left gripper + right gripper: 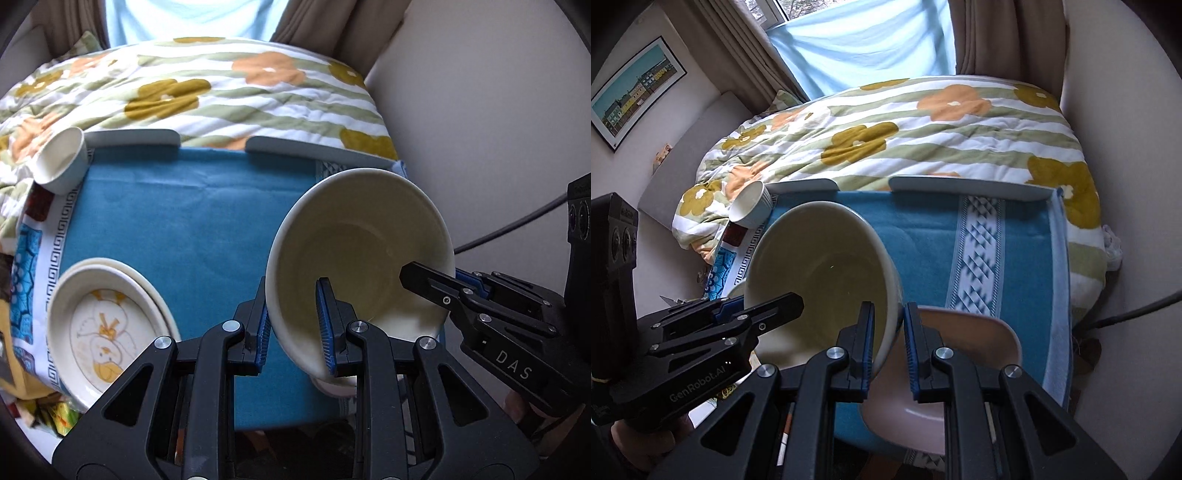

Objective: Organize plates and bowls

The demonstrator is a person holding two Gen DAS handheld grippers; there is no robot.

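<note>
A bedroom in a home

A bed under a flowered, striped quilt [923, 136] fills the room beneath a curtained window [860, 40] with brown drapes [1008, 37]. A framed print of coloured houses [635, 92] hangs on the wall, and crockery sits on a small table spread with a blue towel [1015, 258].

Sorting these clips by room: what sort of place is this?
Probably a bedroom: a bed with a floral duvet, a curtained window behind it, and a framed picture on the wall.
</note>
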